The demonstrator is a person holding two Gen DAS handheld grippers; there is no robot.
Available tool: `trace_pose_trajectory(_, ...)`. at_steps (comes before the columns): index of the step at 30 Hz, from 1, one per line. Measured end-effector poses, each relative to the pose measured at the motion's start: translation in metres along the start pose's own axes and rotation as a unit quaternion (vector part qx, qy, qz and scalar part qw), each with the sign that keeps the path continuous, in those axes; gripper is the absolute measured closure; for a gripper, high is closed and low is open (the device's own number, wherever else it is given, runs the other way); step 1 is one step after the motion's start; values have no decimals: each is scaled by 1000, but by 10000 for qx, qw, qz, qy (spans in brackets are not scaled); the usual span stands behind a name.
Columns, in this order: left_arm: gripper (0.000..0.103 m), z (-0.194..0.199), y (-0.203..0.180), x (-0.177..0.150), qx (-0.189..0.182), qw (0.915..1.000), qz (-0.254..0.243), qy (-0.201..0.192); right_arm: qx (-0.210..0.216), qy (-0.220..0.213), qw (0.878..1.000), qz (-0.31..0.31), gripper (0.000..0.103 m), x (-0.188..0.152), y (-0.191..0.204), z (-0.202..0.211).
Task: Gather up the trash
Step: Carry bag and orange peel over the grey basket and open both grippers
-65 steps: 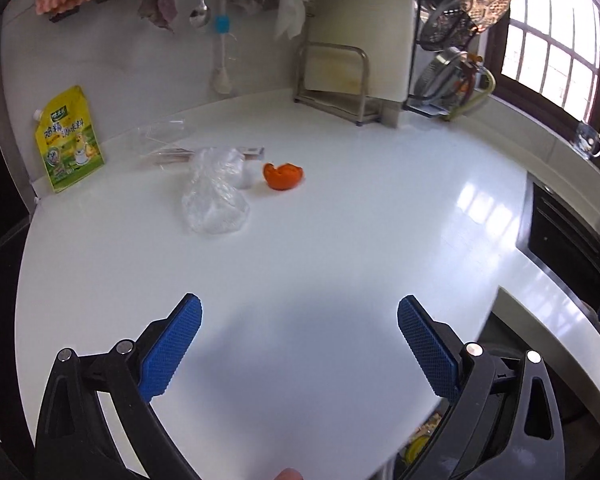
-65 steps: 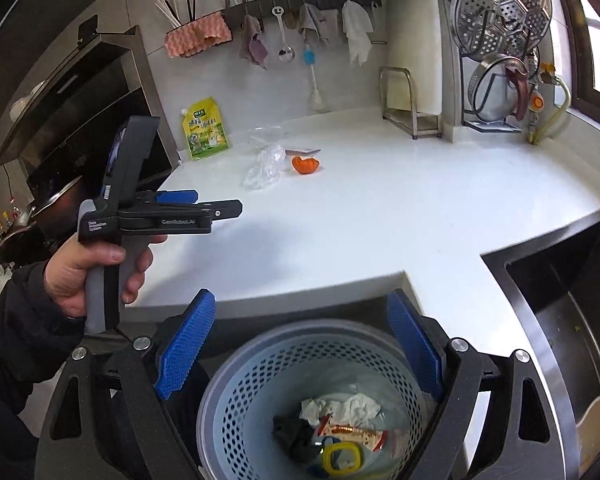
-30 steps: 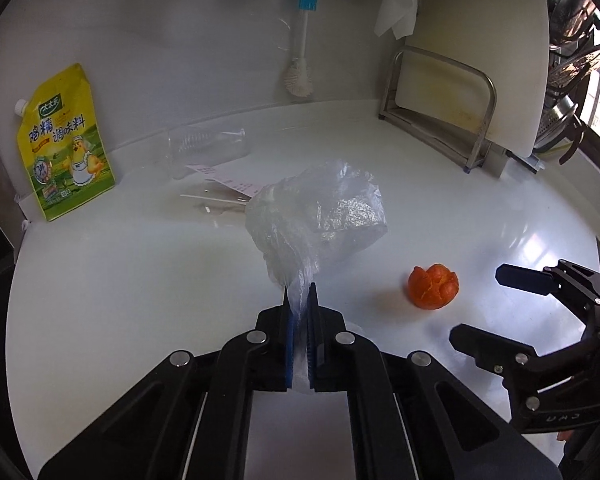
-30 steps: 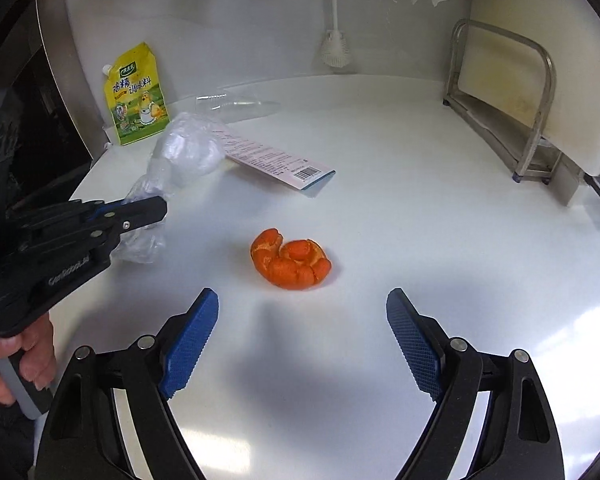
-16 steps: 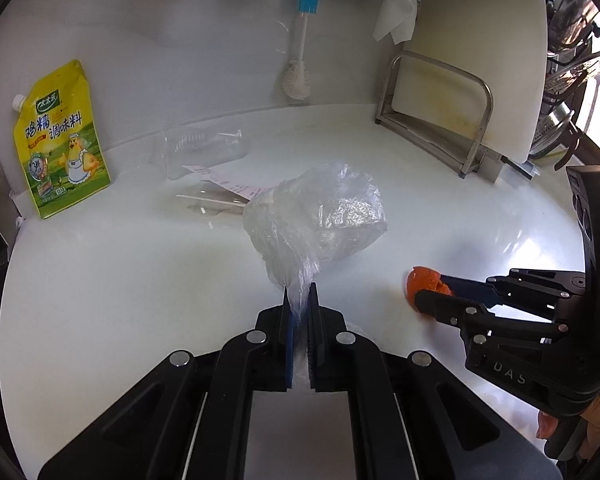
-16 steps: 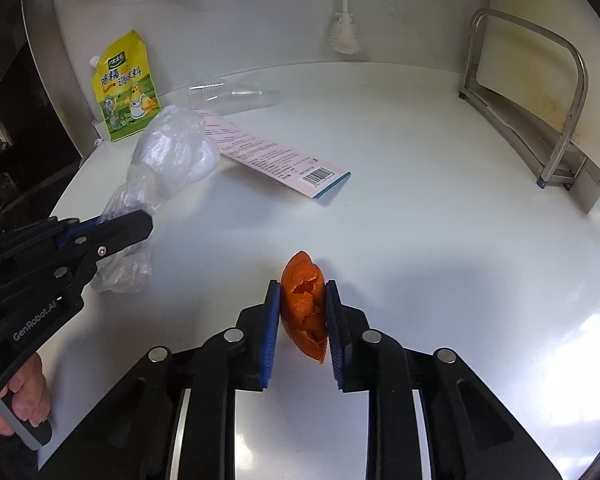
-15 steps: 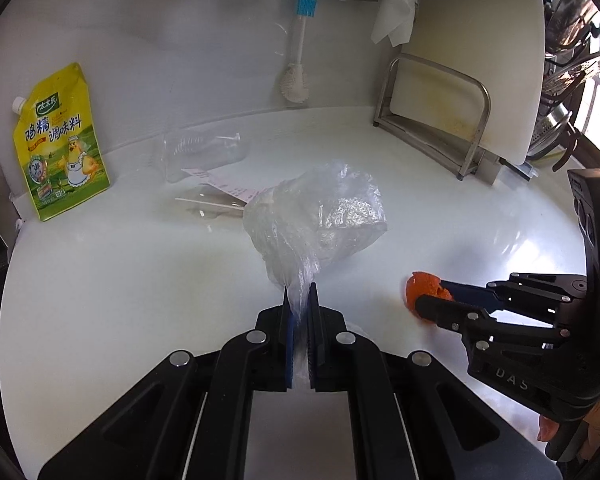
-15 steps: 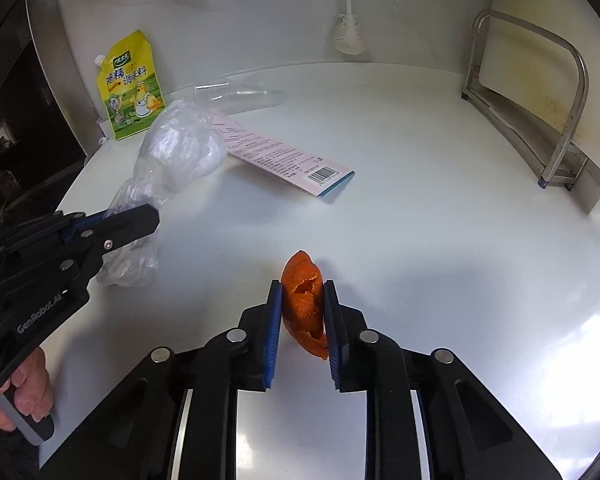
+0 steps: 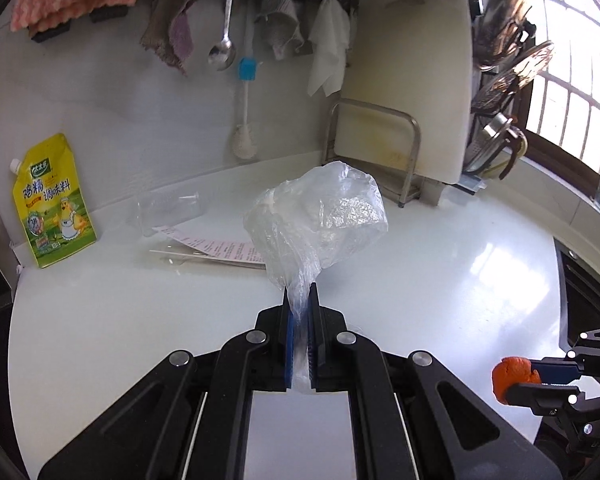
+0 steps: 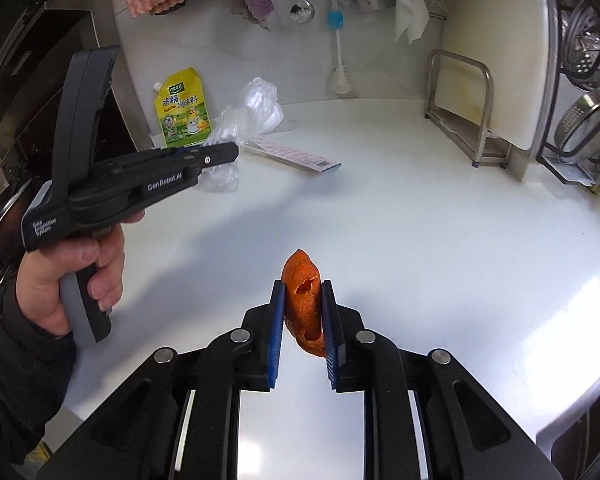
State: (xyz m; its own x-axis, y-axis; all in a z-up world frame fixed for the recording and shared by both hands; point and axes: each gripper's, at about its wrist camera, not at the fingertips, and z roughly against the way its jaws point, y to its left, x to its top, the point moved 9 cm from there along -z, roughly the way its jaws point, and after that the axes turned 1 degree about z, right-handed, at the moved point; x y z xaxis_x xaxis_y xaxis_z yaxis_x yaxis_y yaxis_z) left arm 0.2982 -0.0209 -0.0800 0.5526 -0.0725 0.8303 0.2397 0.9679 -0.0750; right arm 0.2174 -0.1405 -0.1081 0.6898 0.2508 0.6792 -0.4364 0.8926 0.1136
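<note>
White tabletop point(image 10: 440, 240) underneath. Far left: yellow seasoning pouch point(image 9: 52, 200) against the wall, printed paper strip point(image 10: 296, 156) lying flat nearby. Left gripper point(image 9: 300, 312) jaws clamped narrow on crumpled clear plastic bag point(image 9: 320, 216), held above the tabletop. Right gripper point(image 10: 302, 312) jaws pinching orange peel point(image 10: 304, 300), near centre.

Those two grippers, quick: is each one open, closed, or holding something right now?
Left gripper: closed, holding the clear plastic bag.
Right gripper: closed, holding the orange peel.
</note>
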Motion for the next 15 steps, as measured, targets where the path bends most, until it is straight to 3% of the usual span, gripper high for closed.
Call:
trace_pose_trajectory(4, 97, 37, -28, -13, -159, 9997, -198, -55, 187, 18, 9997, -122, 86, -44, 11, 32)
trace_pose_trajectory(15, 97, 121, -112, -79, -840, 9939, -669, 243, -29, 29, 9992, -400, 86, -137, 23, 98)
